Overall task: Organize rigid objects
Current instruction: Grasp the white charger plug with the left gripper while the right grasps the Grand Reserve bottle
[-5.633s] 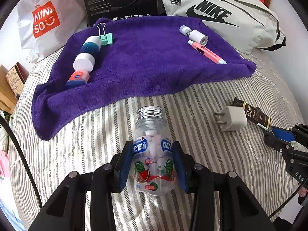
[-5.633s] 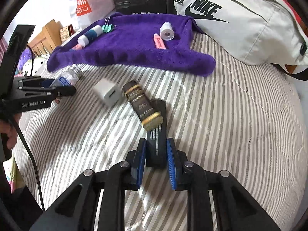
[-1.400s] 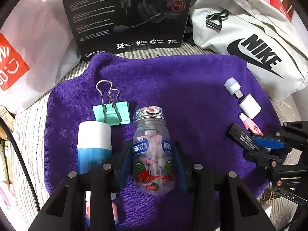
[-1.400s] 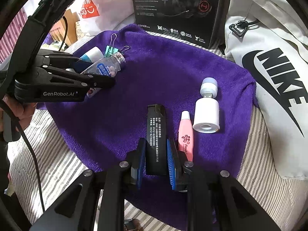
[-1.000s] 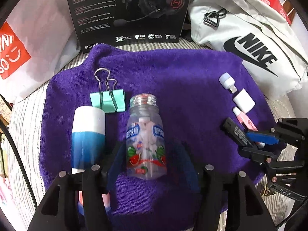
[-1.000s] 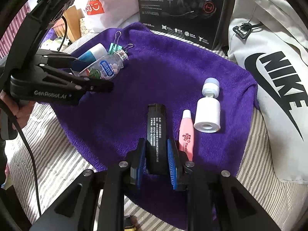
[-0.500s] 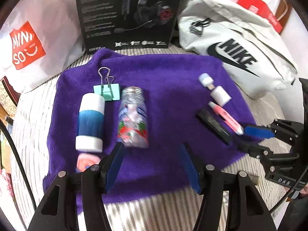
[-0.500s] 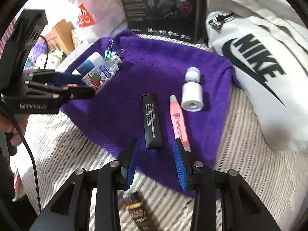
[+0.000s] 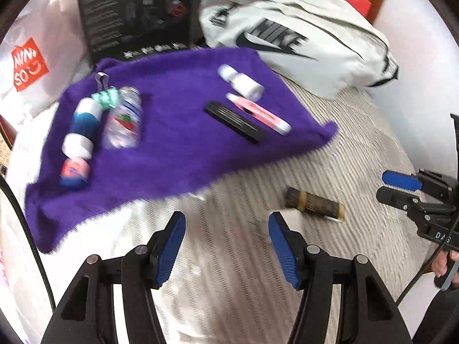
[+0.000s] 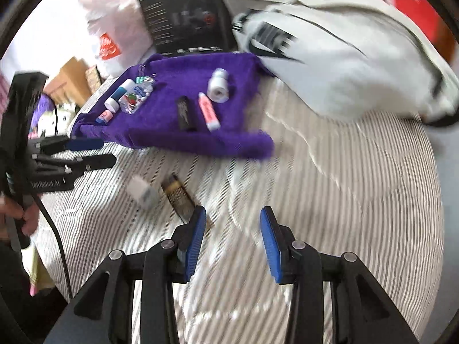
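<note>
A purple towel (image 9: 172, 154) lies on the striped bed. On it lie a clear candy bottle (image 9: 123, 117), a blue-and-white tube (image 9: 83, 126), a green binder clip (image 9: 106, 97), a black flat bar (image 9: 235, 121), a pink pen (image 9: 258, 113) and a white cap piece (image 9: 243, 83). A brown-and-gold tube (image 9: 314, 205) and a white charger plug (image 10: 143, 190) lie on the bedsheet off the towel. My left gripper (image 9: 226, 243) is open and empty above the sheet, in front of the towel. My right gripper (image 10: 232, 238) is open and empty, just right of the brown tube (image 10: 179, 196).
A white Nike bag (image 9: 301, 37) sits behind the towel at the right. A black headset box (image 9: 134, 14) and a white Miniso bag (image 9: 28, 63) stand behind it at the left. The frames are motion-blurred.
Both grippers let go of their objects, the bottle and the black bar, on the towel and pulled back over the striped sheet, now open wider.
</note>
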### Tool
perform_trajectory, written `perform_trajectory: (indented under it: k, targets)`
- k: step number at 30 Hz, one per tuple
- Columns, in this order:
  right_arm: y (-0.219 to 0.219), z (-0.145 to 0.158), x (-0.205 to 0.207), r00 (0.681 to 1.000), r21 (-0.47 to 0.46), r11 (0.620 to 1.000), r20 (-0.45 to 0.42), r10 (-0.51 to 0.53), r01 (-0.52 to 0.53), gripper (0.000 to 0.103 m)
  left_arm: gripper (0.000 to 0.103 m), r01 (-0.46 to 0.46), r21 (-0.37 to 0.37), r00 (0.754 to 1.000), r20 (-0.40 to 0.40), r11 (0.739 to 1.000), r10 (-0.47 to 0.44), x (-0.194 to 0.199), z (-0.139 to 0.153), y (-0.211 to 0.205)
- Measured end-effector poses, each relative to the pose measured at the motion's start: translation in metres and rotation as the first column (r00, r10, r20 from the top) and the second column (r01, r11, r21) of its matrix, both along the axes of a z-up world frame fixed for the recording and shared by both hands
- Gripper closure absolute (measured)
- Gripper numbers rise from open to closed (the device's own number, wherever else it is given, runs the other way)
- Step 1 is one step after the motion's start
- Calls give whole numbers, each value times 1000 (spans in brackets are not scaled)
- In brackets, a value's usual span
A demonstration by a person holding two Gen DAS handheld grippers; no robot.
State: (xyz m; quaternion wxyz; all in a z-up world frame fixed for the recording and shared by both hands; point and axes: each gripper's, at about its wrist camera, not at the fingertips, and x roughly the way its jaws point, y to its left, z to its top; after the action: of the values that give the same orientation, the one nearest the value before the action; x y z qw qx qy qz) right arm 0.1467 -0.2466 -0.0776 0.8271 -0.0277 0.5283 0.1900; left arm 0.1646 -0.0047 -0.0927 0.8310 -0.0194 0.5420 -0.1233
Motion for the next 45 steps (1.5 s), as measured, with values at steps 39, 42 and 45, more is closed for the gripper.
perform_trajectory:
  k: [39, 42, 45]
  targets:
    - [50, -45, 2, 978, -29, 978, -32, 207, -208, 64, 61, -158, 65, 986, -43, 985, 161, -28, -22, 6]
    - [66, -49, 9, 967, -78, 964, -23, 255, -256, 65, 61, -180, 53, 982, -52, 982, 182, -30, -23, 19]
    - [78, -50, 14, 963, -134, 954, -10, 271, -270, 72, 61, -192, 42, 979, -59, 980, 195, -31, -24, 27]
